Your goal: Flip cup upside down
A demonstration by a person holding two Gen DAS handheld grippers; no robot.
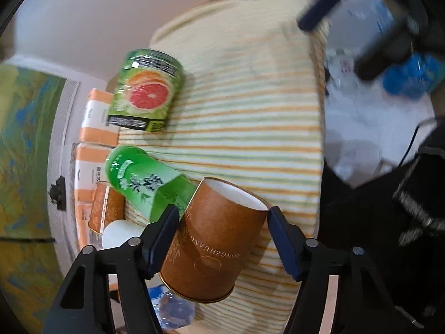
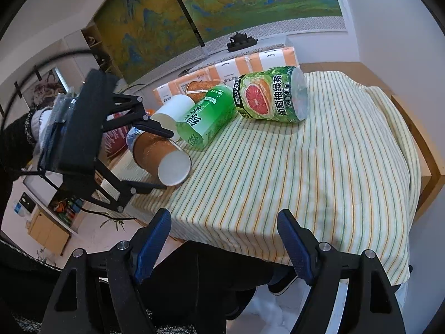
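My left gripper (image 1: 224,235) is clamped on the brown paper cup (image 1: 214,242), one pad on each side of the wall. In the left wrist view the cup is tilted, its white-lined mouth toward 1 o'clock and its base toward 7 o'clock, over the near-left part of the striped cloth (image 1: 250,117) on the surface. From the right wrist view the same cup (image 2: 164,157) lies almost on its side at 9 o'clock, mouth facing the camera, just above the cloth edge; can't tell if it touches.

At 10 o'clock from the cup, a green bottle (image 1: 144,183) lies on its side, just beside the cup. Further out at 11 o'clock, the grapefruit tea bottle (image 1: 146,91) is also on its side. Orange-and-white packs (image 1: 94,117) sit behind both.

My right gripper (image 2: 224,246) hangs wide apart with nothing between the pads, off the near cloth edge, well apart from the cup.
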